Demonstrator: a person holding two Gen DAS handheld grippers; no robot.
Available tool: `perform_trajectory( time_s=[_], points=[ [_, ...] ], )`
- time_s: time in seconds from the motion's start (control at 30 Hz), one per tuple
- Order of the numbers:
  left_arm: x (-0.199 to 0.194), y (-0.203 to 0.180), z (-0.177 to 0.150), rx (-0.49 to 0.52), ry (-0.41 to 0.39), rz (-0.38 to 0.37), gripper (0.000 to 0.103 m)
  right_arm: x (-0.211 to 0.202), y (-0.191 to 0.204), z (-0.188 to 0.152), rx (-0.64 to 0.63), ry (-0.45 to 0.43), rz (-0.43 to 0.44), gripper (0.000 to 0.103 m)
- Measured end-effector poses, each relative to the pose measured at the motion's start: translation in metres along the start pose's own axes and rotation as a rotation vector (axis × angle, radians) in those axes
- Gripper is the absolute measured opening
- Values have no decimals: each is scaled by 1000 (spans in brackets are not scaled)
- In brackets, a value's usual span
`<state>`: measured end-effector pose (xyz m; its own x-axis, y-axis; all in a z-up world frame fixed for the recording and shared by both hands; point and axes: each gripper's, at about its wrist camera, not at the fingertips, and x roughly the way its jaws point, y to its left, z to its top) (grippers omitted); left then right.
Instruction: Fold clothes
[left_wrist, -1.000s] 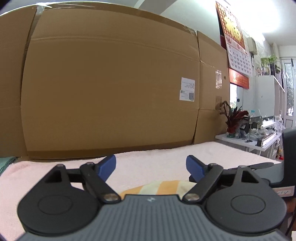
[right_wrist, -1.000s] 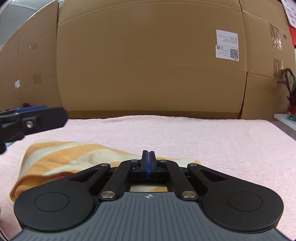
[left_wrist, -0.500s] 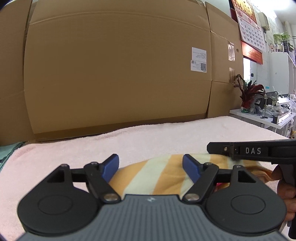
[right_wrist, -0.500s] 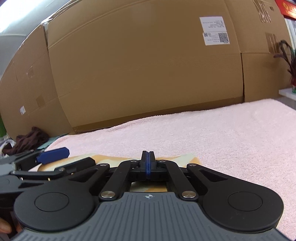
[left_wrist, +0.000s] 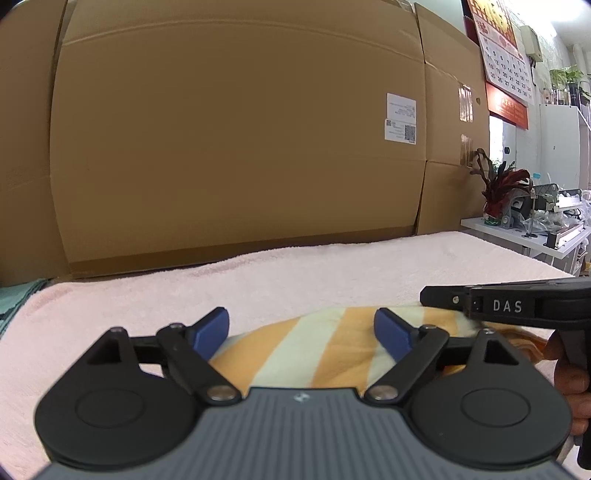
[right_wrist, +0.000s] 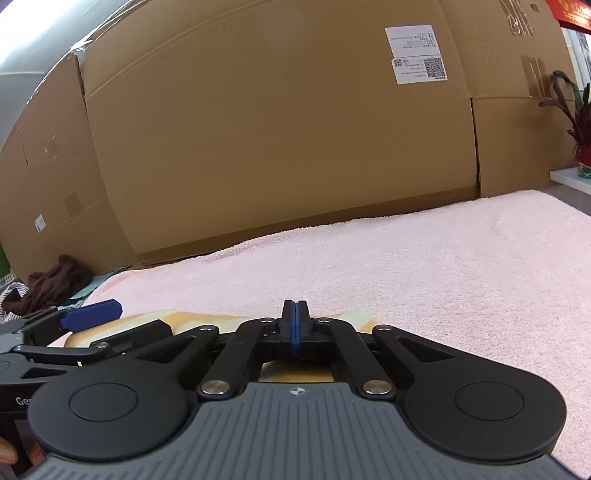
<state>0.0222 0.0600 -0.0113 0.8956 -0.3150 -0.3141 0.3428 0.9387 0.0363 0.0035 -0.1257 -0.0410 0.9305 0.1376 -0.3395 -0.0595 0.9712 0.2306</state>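
Folded orange-and-cream striped cloth (left_wrist: 317, 350) lies near on pink terry towel surface (left_wrist: 295, 280). Left gripper (left_wrist: 301, 330) fingers wide apart over it, holding nothing. Right gripper (right_wrist: 294, 325) fingers pressed together above cloth's right end; grip unclear.

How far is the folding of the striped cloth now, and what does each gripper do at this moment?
The orange and cream striped cloth already lies as a compact bundle on the pink towel. The left gripper is open over it; the right gripper is shut, and whether it pinches fabric is hidden. Releasing and smoothing probably remain.
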Motion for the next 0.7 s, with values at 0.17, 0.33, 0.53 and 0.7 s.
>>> perform_trajectory(
  time_s=[0.17, 0.33, 0.53, 0.7],
  points=[
    [-1, -4, 0, 27, -3, 8, 97, -1, 10, -3, -69, -10, -22, 3],
    [-1, -7, 0, 50, -1, 10, 100, -5, 6, -1, -36, -25, -15, 2],
    [-2, 3, 0, -12, -12, -23, 100, -22, -4, 5, 76, -107, -45, 9],
    [-1, 8, -1, -45, -9, -53, 95, -22, 2, 3, 1, -53, 44, 9]
  ],
)
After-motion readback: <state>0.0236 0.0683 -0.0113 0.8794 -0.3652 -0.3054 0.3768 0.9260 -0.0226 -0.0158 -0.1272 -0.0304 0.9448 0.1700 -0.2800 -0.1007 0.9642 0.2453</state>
